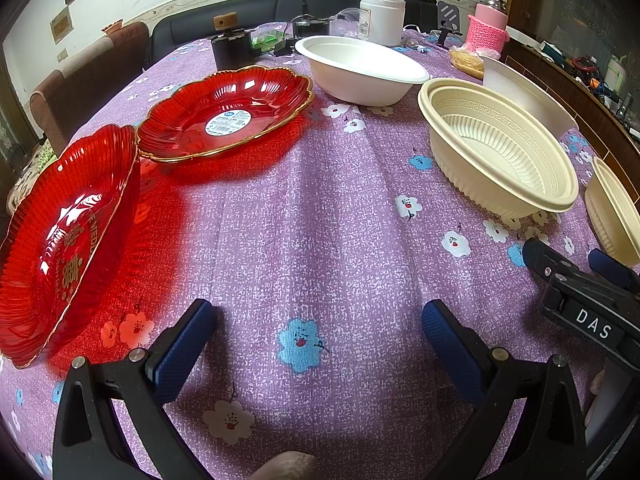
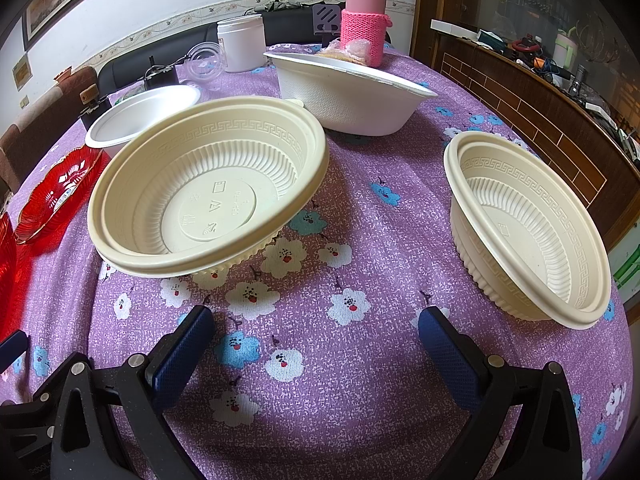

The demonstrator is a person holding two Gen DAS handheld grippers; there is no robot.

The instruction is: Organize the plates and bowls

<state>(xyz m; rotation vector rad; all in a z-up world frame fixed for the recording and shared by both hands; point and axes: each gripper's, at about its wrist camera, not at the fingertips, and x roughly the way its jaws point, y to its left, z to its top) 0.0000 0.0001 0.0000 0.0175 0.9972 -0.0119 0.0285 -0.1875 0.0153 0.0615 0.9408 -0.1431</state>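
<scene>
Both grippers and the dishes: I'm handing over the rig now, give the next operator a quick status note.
Left gripper: open, empty, low over the tablecloth.
Right gripper: open, empty.
Two red plates sit on the left, apart.
Two cream bowls sit on the right, apart.
Two white bowls sit farther back, apart.
Done: nothing stacked yet.
Left: probably stack like with like.

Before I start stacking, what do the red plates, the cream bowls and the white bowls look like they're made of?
Red plates: likely clear hard plastic, glossy, fluted, with gold rim; could be glass. Cream bowls: moulded plastic, matte, with ribbed walls and embossed symbols on the base. White bowls: probably pressed pulp or paper, dull and faintly grainy.
</scene>
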